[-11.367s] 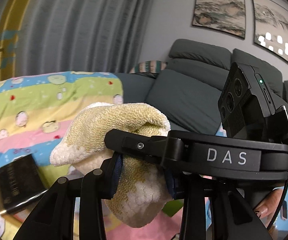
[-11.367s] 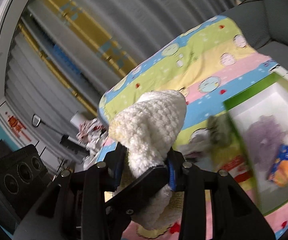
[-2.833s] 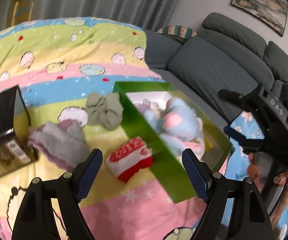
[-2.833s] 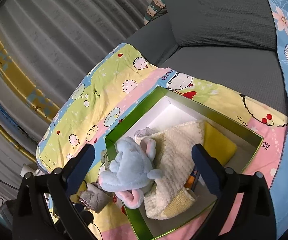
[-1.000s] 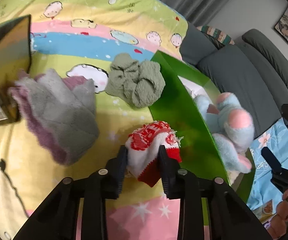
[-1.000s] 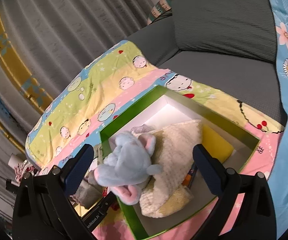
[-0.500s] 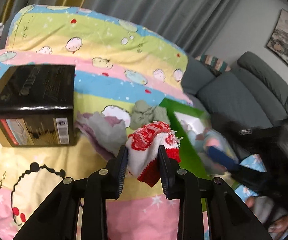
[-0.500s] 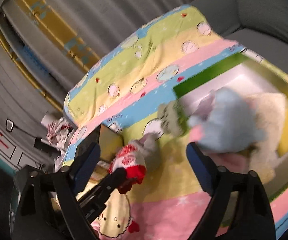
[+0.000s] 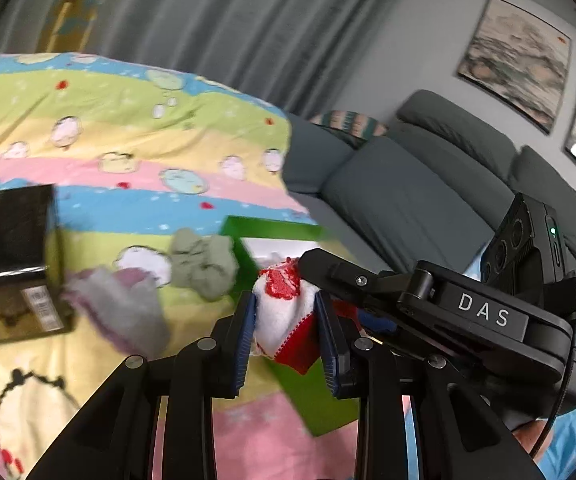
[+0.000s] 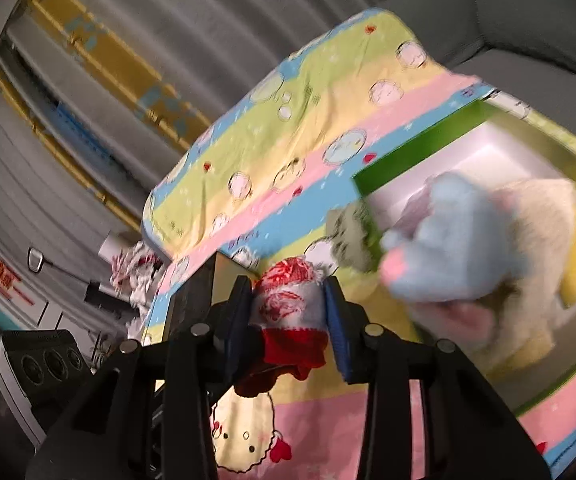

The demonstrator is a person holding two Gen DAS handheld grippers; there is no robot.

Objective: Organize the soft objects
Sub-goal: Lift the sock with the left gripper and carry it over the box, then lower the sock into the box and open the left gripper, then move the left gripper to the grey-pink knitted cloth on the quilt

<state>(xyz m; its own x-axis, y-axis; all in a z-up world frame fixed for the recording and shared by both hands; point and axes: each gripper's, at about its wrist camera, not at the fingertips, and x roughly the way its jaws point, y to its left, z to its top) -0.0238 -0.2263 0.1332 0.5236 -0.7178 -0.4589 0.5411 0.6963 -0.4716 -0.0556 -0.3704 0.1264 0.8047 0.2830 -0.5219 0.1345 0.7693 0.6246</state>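
While my left gripper (image 9: 284, 316) clamps the red and white sock (image 9: 282, 308) in the air above the striped blanket (image 9: 128, 128), the left wrist view shows my right gripper (image 9: 315, 258) reaching onto it from the side. A green cloth (image 9: 202, 266) and purple cloth (image 9: 118, 306) lie beside the green box (image 9: 272, 230), a black box (image 9: 8, 256) toward the blanket's left edge.

From the right wrist view, the right gripper (image 10: 289, 312) pinches that sock (image 10: 288, 300) too. The blue plush (image 10: 447, 240) and cream towel (image 10: 539, 224) already fill the green box (image 10: 415, 152). I judge both should keep hold, folding the sock compactly before lowering it into a free corner.
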